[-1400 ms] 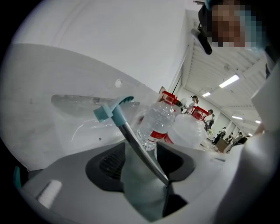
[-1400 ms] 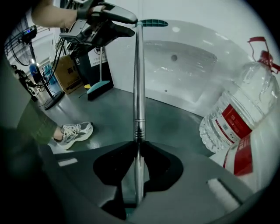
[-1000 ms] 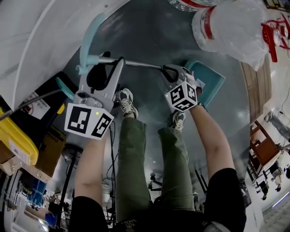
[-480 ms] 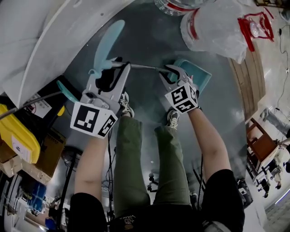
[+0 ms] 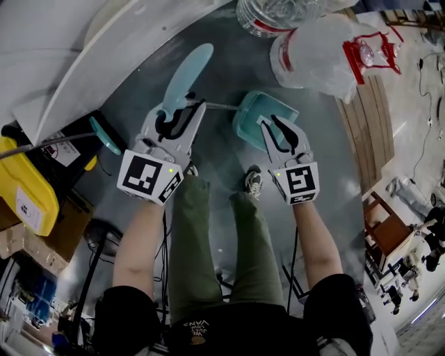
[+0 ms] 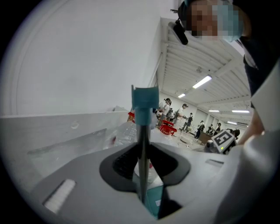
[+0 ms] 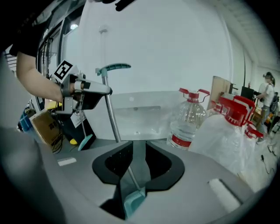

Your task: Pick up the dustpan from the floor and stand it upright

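Up comes the dustpan (image 5: 259, 115), lifted clear of the floor (image 5: 327, 160) since a second ago, both grippers risen with it. The left gripper (image 5: 189, 106), jaws just closing, clamps the thin metal shaft (image 5: 222, 106) beside the teal grip (image 5: 182, 73). The right gripper (image 5: 270, 122), jaws lately eased a touch wider, pinches the pan's wall. The dustpan hangs between them, with a water bottle (image 5: 278, 14) on the far side.

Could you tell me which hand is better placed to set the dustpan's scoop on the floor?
Probably right: the right tool, whose jaws just opened slightly, holds the teal plastic scoop itself; the left tool, just closing, grips the thin metal pole near its teal handle.
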A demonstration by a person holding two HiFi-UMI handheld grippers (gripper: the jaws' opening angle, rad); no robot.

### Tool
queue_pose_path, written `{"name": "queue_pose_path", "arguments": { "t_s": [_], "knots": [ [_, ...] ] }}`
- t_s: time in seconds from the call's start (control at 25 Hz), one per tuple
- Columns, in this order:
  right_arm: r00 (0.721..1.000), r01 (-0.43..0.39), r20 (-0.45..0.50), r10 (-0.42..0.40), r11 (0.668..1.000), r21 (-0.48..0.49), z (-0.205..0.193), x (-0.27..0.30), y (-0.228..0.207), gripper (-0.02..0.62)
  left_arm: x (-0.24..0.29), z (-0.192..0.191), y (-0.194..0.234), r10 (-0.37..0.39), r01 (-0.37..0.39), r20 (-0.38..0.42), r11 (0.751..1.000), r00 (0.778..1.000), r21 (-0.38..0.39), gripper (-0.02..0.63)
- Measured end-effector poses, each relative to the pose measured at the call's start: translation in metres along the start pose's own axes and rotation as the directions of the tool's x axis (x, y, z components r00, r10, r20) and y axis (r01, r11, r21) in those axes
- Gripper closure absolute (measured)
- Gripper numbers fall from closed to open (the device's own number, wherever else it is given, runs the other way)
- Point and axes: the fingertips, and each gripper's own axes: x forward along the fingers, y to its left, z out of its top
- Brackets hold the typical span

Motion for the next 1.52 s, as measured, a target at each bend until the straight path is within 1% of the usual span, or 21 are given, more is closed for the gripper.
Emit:
{"name": "queue_pose_path", "arguments": {
  "t_s": [0.24, 0.44, 0.68, 0.8, 0.96, 1.12, 1.2, 1.28, 1.4, 1.52],
  "knots": [
    [0.993, 0.023, 0.118, -0.026, 0.999, 0.026, 0.059, -0.035, -0.003, 0.505, -0.016, 0.020, 0.002, 0.027, -0.028, 0.005, 0.997, 1.000, 0.069, 0.466],
    [0.986, 0.014, 0.168, -0.018, 1.000, 0.023, 0.093, -0.048, 0.004, 0.505, -0.034, 0.027, 0.013, 0.064, -0.063, -0.003, 0.991, 0.998, 0.120, 0.466],
    [0.982, -0.001, 0.188, -0.004, 1.000, 0.025, 0.117, -0.046, 0.020, 0.506, -0.062, 0.039, 0.034, 0.112, -0.108, -0.013, 0.977, 0.994, 0.184, 0.466],
    [0.981, -0.021, 0.195, 0.016, 1.000, 0.022, 0.126, -0.037, 0.033, 0.506, -0.079, 0.042, 0.052, 0.150, -0.142, -0.024, 0.968, 0.988, 0.207, 0.466],
    [0.981, -0.050, 0.186, 0.047, 0.999, 0.016, 0.133, -0.020, 0.052, 0.506, -0.108, 0.042, 0.078, 0.208, -0.193, -0.050, 0.958, 0.977, 0.210, 0.466],
    [0.981, -0.089, 0.176, 0.087, 0.996, 0.002, 0.139, -0.001, 0.072, 0.506, -0.141, 0.043, 0.110, 0.267, -0.251, -0.057, 0.947, 0.962, 0.203, 0.466],
    [0.980, -0.107, 0.170, 0.106, 0.994, -0.004, 0.142, 0.010, 0.082, 0.506, -0.158, 0.042, 0.126, 0.292, -0.275, -0.052, 0.937, 0.955, 0.215, 0.466],
    [0.979, -0.122, 0.165, 0.122, 0.992, -0.007, 0.146, 0.020, 0.092, 0.506, -0.173, 0.042, 0.139, 0.307, -0.288, -0.048, 0.929, 0.950, 0.234, 0.466],
    [0.976, -0.145, 0.163, 0.146, 0.989, -0.016, 0.154, 0.034, 0.109, 0.506, -0.196, 0.040, 0.154, 0.331, -0.304, -0.082, 0.923, 0.940, 0.234, 0.466],
    [0.972, -0.168, 0.161, 0.171, 0.985, -0.028, 0.160, 0.049, 0.124, 0.506, -0.215, 0.037, 0.169, 0.344, -0.309, -0.102, 0.915, 0.933, 0.258, 0.466]
  ]
}}
